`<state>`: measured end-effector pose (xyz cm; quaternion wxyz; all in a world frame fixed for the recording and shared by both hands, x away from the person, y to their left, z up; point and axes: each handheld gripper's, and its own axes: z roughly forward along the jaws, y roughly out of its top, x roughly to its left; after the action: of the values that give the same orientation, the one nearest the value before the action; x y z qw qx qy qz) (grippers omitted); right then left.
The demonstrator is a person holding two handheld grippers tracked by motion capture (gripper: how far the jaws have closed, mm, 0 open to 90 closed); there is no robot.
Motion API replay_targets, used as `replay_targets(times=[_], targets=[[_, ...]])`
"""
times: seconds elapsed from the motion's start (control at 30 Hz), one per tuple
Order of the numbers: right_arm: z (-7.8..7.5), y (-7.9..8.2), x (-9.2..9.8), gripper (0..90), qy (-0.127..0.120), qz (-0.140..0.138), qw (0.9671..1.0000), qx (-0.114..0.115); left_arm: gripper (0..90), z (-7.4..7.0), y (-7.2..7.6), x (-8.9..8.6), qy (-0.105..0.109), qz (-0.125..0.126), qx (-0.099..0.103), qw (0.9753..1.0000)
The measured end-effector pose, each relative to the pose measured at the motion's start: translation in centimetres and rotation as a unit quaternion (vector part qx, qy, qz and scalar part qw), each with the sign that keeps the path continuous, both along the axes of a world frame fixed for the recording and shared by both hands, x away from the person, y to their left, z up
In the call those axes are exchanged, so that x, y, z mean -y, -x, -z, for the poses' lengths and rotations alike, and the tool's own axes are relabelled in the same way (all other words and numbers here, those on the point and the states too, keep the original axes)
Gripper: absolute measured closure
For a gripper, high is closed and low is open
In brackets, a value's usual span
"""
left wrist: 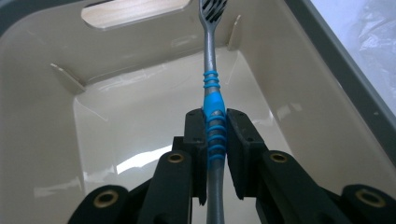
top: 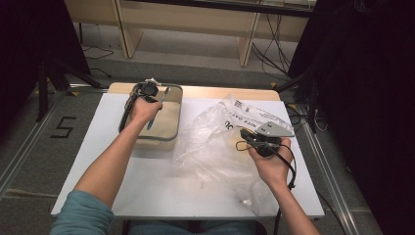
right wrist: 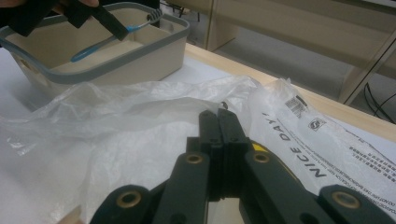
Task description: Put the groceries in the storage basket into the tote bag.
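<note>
Toothbrush held over the bin, bag pinched at your right.

Your beige bin sits at 10 o'clock, the plastic bag at 2. Your left gripper clamps the toothbrush above the bin's inside; your right gripper, jaws pressed together, pinches the bag.

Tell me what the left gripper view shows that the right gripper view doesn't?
Left gripper view alone: the left claw from behind, shut on the blue grip of the toothbrush, plus the bin's inner floor and handle slot.

Right gripper view alone: the right claw, jaws together, over a crumpled plastic bag printed NICE DAY, and wooden furniture behind.

Both share the toothbrush held above the beige bin.
</note>
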<state>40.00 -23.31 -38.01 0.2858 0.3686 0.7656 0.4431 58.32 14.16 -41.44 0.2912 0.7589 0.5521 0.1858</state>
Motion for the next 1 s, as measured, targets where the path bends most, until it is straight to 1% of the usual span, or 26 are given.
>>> replay_targets(times=[0.1, 0.23, 0.47, 0.8, 1.0], targets=[[0.0, 0.0, 0.0, 90.0, 0.0, 0.0, 1.0, 0.001, 78.5, -0.4, 0.2, -0.1, 0.003, 0.003, 0.008, 1.0], [0.0, 0.0, 0.0, 90.0, 0.001, 0.0, 1.0, 0.001, 78.5, -0.9, 0.6, 0.0, -0.003, 0.01, 0.016, 0.9998], [0.0, 0.1, 0.0, 90.0, 0.001, 0.002, 1.0, 0.0, 78.5, -1.5, 1.0, 0.2, 0.012, 0.01, 0.029, 0.9995], [0.1, 0.0, 0.0, 90.0, 0.003, -0.001, 1.0, -0.002, 78.5, -2.3, 1.7, 0.5, 0.021, 0.019, 0.043, 0.9986], [0.1, 0.1, -0.2, 90.0, 0.003, -0.002, 1.0, -0.003, 78.5, -2.7, 2.1, 0.6, 0.036, 0.022, 0.049, 0.9979]])
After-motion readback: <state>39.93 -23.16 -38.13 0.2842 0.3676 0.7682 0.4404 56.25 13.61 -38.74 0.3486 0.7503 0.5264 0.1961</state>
